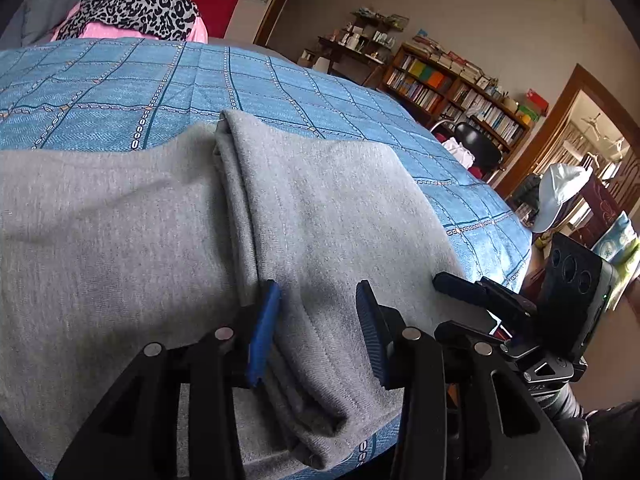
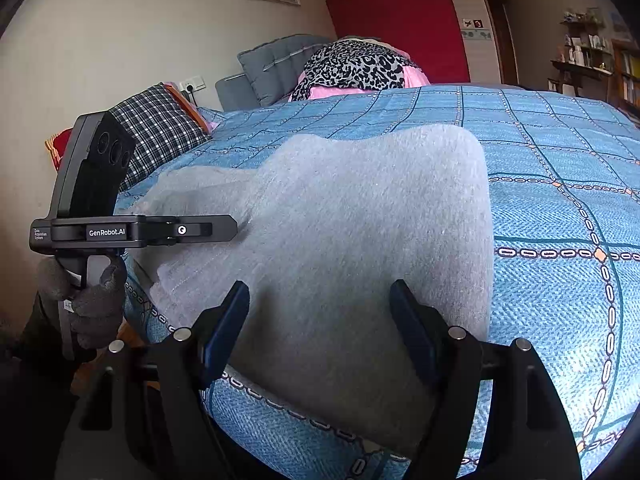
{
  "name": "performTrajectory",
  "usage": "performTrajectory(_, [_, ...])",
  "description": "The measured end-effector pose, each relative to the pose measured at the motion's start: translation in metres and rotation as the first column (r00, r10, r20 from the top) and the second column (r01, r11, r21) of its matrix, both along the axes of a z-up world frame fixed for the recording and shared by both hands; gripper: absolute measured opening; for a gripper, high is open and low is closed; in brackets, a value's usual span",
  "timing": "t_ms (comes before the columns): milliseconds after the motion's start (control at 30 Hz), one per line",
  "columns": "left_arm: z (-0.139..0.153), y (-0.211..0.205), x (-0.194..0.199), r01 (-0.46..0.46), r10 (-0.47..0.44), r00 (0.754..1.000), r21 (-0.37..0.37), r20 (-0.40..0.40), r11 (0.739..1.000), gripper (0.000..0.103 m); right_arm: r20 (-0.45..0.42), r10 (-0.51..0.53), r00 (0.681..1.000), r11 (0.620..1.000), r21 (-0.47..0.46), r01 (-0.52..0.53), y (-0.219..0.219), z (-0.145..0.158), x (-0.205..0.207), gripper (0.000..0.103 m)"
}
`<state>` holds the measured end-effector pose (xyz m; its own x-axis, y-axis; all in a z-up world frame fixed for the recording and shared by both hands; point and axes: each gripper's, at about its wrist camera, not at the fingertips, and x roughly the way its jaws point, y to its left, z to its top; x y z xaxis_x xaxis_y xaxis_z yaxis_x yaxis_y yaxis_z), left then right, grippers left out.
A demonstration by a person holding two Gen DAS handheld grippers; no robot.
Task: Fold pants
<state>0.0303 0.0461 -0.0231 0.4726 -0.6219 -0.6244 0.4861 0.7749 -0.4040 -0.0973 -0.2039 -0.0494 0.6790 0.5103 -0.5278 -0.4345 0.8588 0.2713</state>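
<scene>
Grey pants (image 1: 328, 208) lie folded on the blue patterned bedspread (image 1: 120, 92), with a thick lengthwise fold (image 1: 236, 184) running toward me. My left gripper (image 1: 318, 328) hangs low over the near end of that fold, jaws apart, cloth lying between the blue pads (image 1: 262, 332) without being pinched. In the right wrist view the pants (image 2: 360, 220) spread flat, and my right gripper (image 2: 320, 304) stands open over their near edge. The left gripper (image 2: 230, 226) shows side-on at the left, held by a gloved hand (image 2: 92, 304). The right gripper (image 1: 452, 304) also shows at the pants' right edge.
A leopard-print cloth over pink fabric (image 2: 352, 66) sits at the bed's far end, beside grey cushions (image 2: 272, 64) and a plaid pillow (image 2: 160, 132). Past the bed's right side stand a bookshelf (image 1: 460, 88) and a black chair (image 1: 476, 146). The bed's near edge (image 2: 280, 404) is just below the grippers.
</scene>
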Motion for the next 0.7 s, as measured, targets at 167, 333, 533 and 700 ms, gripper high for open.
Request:
performTrajectory(167, [0.005, 0.012, -0.008, 0.003, -0.002, 1.0, -0.057, 0.01, 0.998, 0.054, 0.0, 0.0, 1.0, 1.0, -0.006, 0.0, 0.0, 0.0, 0.001, 0.074])
performTrajectory(333, [0.017, 0.044, -0.019, -0.074, 0.076, 0.996, -0.048, 0.035, 0.996, 0.063, -0.003, -0.007, 1.0, 1.0, -0.01, 0.007, 0.001, 0.0, 0.002, 0.074])
performTrajectory(533, [0.026, 0.102, -0.035, -0.224, 0.226, 0.973, -0.045, 0.037, 0.973, 0.063, -0.002, -0.02, 1.0, 1.0, -0.015, 0.02, 0.005, 0.001, 0.0, 0.074])
performTrajectory(700, [0.035, 0.149, -0.05, -0.352, 0.353, 0.934, -0.034, 0.06, 0.936, 0.063, -0.004, -0.027, 1.0, 0.999, -0.025, 0.027, 0.008, 0.002, 0.001, 0.074])
